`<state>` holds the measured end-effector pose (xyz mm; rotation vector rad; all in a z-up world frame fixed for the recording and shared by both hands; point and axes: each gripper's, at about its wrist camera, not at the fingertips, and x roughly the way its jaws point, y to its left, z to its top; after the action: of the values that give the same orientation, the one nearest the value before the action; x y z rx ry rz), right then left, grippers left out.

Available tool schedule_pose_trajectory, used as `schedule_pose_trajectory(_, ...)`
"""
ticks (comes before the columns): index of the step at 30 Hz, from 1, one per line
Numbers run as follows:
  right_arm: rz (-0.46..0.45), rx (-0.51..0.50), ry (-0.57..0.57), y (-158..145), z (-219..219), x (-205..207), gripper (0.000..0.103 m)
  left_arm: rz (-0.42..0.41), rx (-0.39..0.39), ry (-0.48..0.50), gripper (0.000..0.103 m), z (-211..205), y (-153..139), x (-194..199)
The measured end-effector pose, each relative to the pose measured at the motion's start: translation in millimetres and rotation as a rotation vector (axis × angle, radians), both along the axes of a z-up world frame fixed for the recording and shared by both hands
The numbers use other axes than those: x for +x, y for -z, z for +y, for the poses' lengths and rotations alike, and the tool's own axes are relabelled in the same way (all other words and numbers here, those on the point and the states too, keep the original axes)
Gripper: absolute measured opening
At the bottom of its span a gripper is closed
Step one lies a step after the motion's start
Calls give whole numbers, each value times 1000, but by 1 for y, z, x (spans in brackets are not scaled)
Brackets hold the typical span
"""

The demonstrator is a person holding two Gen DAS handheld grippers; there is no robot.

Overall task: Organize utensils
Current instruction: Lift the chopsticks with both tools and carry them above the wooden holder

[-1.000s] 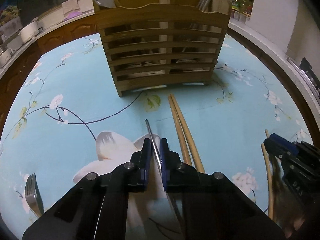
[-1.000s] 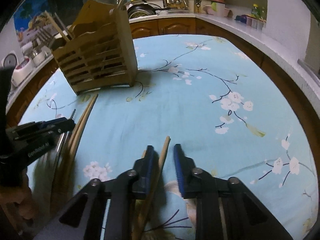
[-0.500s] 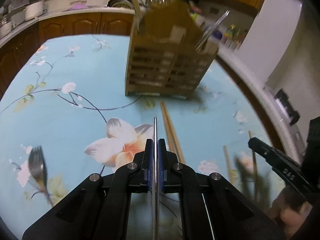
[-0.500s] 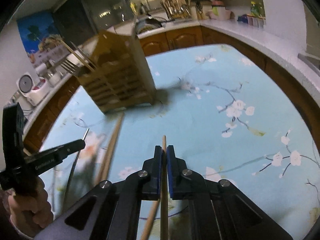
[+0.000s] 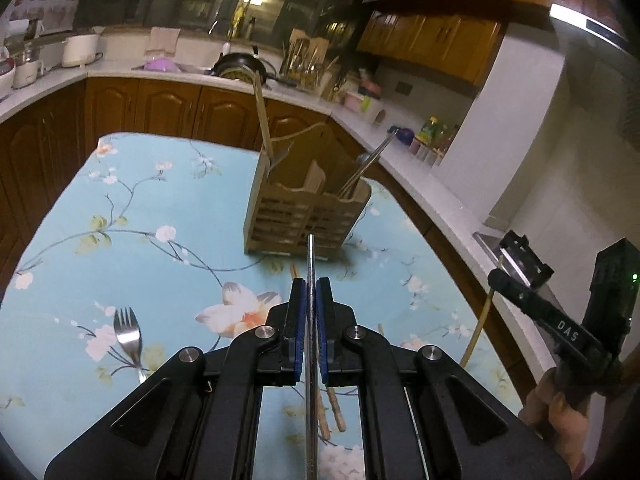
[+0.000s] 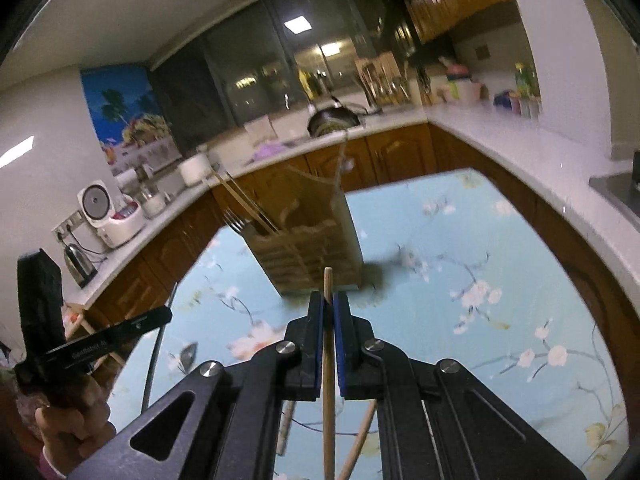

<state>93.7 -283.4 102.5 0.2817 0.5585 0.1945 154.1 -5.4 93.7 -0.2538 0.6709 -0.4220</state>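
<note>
My left gripper [image 5: 311, 285] is shut on a thin metal chopstick [image 5: 311, 256], held above the table and pointing at the wooden slatted utensil holder [image 5: 304, 220]. My right gripper [image 6: 328, 298] is shut on a wooden chopstick [image 6: 328, 284], lifted and pointing at the same holder [image 6: 312, 252]. The holder contains a fork, wooden and metal sticks. The right gripper with its stick also shows at the right of the left wrist view [image 5: 532, 300]. The left gripper shows at the left of the right wrist view [image 6: 120, 332].
A fork [image 5: 130, 334] lies on the floral blue tablecloth [image 5: 140, 208] at front left. Wooden chopsticks [image 5: 332, 412] lie on the cloth under the left gripper; another wooden stick [image 6: 360, 440] lies under the right one. Kitchen counters with appliances surround the table.
Both grippers closed on their sticks, then lifted them off the table and tilted up. The holder now appears farther off and lower in both views.
</note>
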Motion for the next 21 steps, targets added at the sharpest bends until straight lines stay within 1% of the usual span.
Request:
schedule_pose_trajectory(5,-47,-3,-17,-16,8,-8,5,-9,-10,-2,4,4,-5,-7)
schedule_pose_trajectory(16,-78,-9,-30,-27,15,-17,5,-30,-20,-8,4,10,-10,-17)
schedule_pose_trajectory(21,-87,-13,-33,-30,17,-15,5,-49,-18,-13,4,12,-16,-17)
